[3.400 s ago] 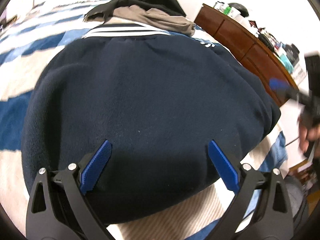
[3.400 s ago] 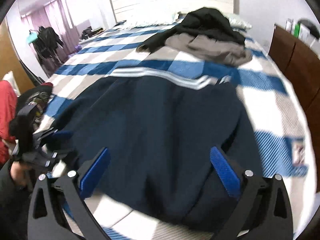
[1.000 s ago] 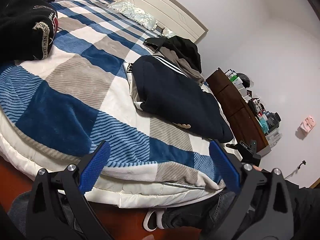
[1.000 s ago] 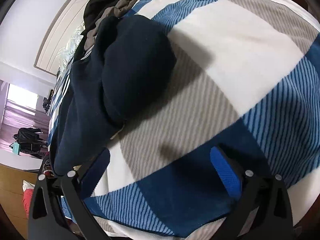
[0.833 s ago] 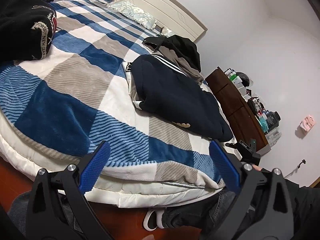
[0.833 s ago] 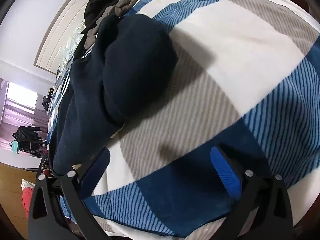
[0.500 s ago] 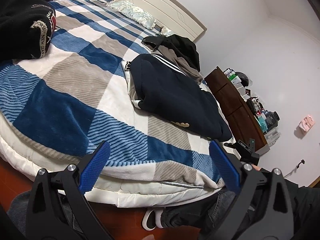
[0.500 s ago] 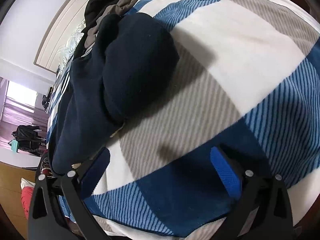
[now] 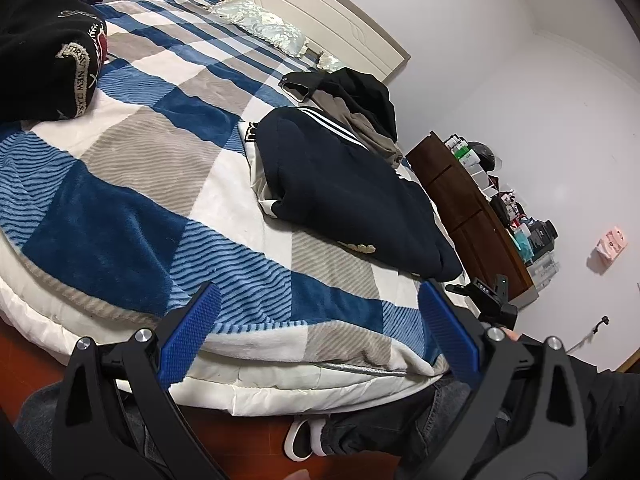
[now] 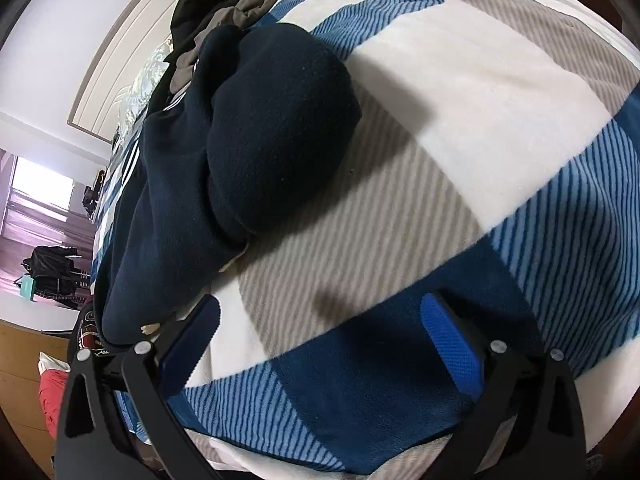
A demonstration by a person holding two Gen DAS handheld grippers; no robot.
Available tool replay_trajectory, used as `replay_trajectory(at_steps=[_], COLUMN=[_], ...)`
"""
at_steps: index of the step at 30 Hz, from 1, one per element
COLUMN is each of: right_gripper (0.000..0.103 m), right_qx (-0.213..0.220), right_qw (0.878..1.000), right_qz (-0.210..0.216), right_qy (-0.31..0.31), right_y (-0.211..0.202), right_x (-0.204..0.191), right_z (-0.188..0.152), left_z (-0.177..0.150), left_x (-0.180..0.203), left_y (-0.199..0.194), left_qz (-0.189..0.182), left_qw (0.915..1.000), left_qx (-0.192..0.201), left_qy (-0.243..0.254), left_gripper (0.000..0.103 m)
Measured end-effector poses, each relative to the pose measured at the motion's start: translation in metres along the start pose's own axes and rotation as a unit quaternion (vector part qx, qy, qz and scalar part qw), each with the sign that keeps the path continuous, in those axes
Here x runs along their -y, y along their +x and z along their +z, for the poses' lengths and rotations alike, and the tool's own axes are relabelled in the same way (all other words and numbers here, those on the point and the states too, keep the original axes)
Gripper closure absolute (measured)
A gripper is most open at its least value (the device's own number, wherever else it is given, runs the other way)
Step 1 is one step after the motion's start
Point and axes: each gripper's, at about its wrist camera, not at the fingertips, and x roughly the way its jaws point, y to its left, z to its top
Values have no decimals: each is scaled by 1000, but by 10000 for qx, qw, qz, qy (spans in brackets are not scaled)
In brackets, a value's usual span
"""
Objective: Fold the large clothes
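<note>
A folded navy fleece garment with white stripes lies on the blue, white and grey checked blanket, toward the bed's right side. In the right wrist view the same garment fills the upper left, close by. My left gripper is open and empty, held back off the foot of the bed. My right gripper is open and empty, low over the blanket, just to the right of the garment's near end. The right gripper's body shows at the bed's corner in the left wrist view.
A heap of black and taupe clothes lies behind the navy garment. A black garment with lettering sits at the left. A brown dresser with clutter stands right of the bed. A headboard and pillows are at the far end.
Since 3.4 s ago both grippers have pulled back from the navy garment, which now lies folded. Over the last second both views have hardly shifted.
</note>
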Motion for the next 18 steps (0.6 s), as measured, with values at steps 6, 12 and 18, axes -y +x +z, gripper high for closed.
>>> replay_trajectory(at_steps=[6,12,18], right_gripper=[5,5,5], right_qx=[-7,134,761], right_qw=[10000,9997,9932], right_qz=[47,199,866], right_qy=[-10,-39,-141], right_y=[2,-3,-28], right_x=[-2,-3,-7], right_z=[1,0,-4], left_z=[-1,0,5], left_x=[2,3,8], left_y=[1,8,15], left_qz=[2,5,214], left_qw=[10000,10000,9995], left_qx=[-9,-49,-11], left_qy=[22,79,251], left_gripper=[7,7,7])
